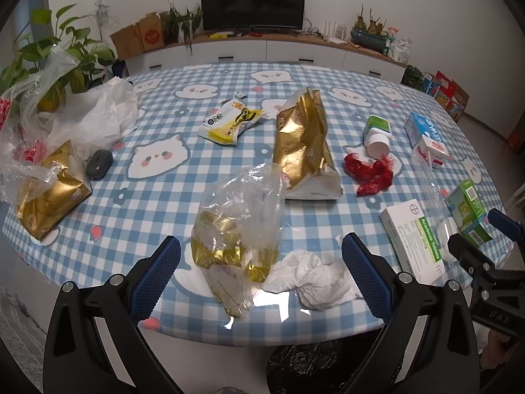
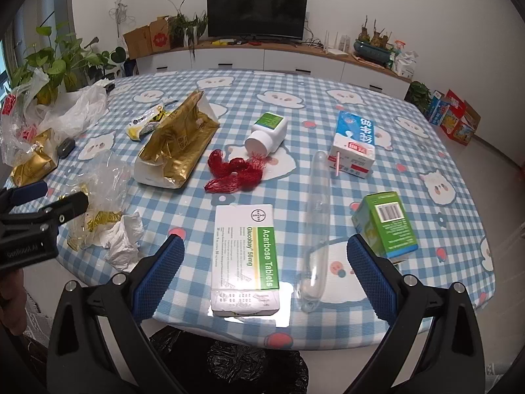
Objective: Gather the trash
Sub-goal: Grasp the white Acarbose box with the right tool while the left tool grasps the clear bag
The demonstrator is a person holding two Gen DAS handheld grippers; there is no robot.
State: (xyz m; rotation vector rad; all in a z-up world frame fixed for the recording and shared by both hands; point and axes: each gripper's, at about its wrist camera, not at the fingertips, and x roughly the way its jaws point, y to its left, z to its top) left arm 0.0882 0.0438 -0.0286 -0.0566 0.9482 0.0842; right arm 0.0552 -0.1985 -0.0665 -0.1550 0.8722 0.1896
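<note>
At the near edge of the bench (image 1: pixel 229 75), under its blue-and-white checked cloth, lies the trash closest to me: a crumpled clear plastic bag with a gold foil wrapper inside (image 1: pixel 238 229) and, touching its right side, a wadded white paper tissue (image 1: pixel 315 279). Both look nearly weightless and soft. I judge the bag slippery and likely to spring open, so I would pinch it where the foil bunches thickest; the tissue should compress anywhere.

The left gripper (image 1: pixel 261 272) hovers low at the bench edge with its blue-padded fingers (image 1: pixel 157 275) spread wide, holding nothing, with the bag and tissue between them.

In front of the right gripper (image 2: pixel 265 272) lies a white and green tablet carton (image 2: pixel 246 259), flat near the edge, stiff and light I think, best taken across its narrow sides. Beside it lies a long clear plastic tube (image 2: pixel 315 226), probably slick and prone to roll. This gripper's fingers are also spread and empty, pointing level across the bench.

Farther out are a tall gold foil bag (image 1: pixel 305 144) on its side, a red mesh net (image 2: pixel 234 172), a white bottle with a green label (image 2: pixel 269 133) tipped over, a blue and white milk carton (image 2: pixel 354 144), a green box (image 2: pixel 385 226) and a yellow snack wrapper (image 1: pixel 229 121). A black bin bag (image 2: pixel 229 361) sits below the bench edge, between the grippers.
</note>
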